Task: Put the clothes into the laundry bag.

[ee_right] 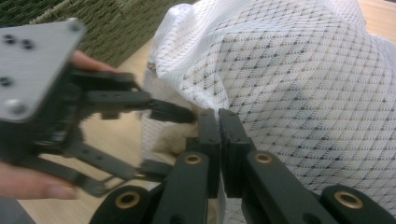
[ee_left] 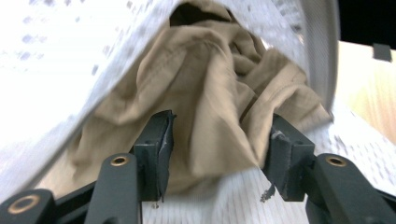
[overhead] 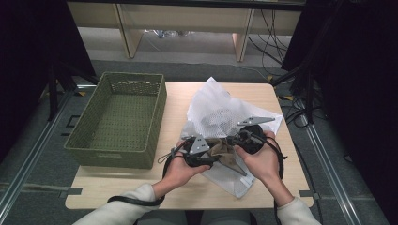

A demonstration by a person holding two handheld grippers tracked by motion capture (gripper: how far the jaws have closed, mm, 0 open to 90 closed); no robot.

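Note:
A white mesh bag [overhead: 220, 110] lies on the table with a tan cloth [overhead: 226, 151] at its near opening. My left gripper [overhead: 215, 157] points right into that opening. In the left gripper view its jaws [ee_left: 219, 144] stand apart, with the tan cloth [ee_left: 210, 93] loose between them under the lifted mesh [ee_left: 56, 70]. My right gripper [overhead: 233, 140] comes in from the right. Its jaws [ee_right: 218, 126] are shut on the bag's edge, holding the mesh bag [ee_right: 303, 84] up. The left gripper [ee_right: 173, 140] shows just beside it, held by a hand.
A green woven basket [overhead: 112, 157] stands on the left part of the wooden table [overhead: 141, 187], next to the bag; its wall [ee_right: 93, 28] is behind the left gripper. Bare tabletop [ee_left: 364, 88] lies to the bag's right. Cables trail off the near edge.

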